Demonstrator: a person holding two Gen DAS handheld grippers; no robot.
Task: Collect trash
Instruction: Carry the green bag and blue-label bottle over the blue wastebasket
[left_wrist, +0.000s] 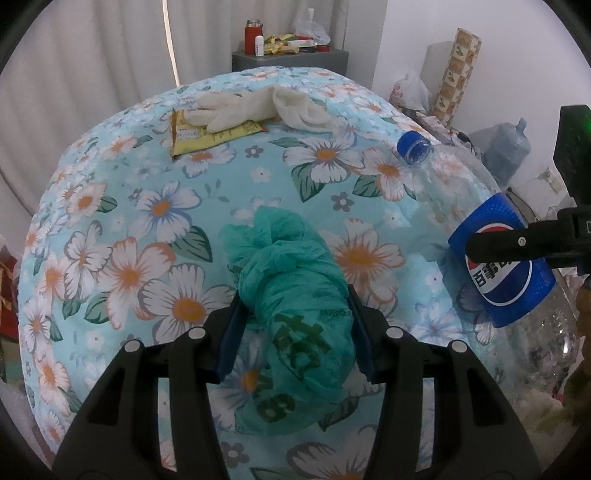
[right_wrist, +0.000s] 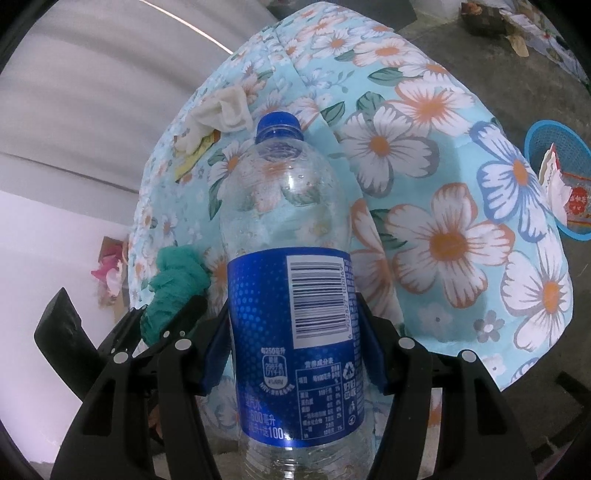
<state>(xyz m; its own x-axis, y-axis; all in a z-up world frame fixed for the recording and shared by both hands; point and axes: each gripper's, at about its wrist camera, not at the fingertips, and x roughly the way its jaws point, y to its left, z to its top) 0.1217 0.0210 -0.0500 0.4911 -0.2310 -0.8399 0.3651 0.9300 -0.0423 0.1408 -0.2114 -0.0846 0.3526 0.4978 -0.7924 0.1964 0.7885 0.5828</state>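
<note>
Item: my left tongs (left_wrist: 295, 332) clamp green bag (left_wrist: 295, 314) over bed (left_wrist: 147, 206); right tongs (right_wrist: 291, 339) clamp bottle (right_wrist: 291, 280). Risk: slick bottle twisting loose, thin bag slipping free

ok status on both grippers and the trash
Left gripper shut on green plastic bag. Right gripper shut on empty Pepsi bottle. Yellow wrapper and white gloves left on floral bedspread. Nothing blocking.

Light-blue bedspread (left_wrist: 155, 192) with white-and-orange flowers; teal-green bag (left_wrist: 295, 295); clear bottle (right_wrist: 291, 258) with blue label and blue cap (right_wrist: 277, 123).
</note>
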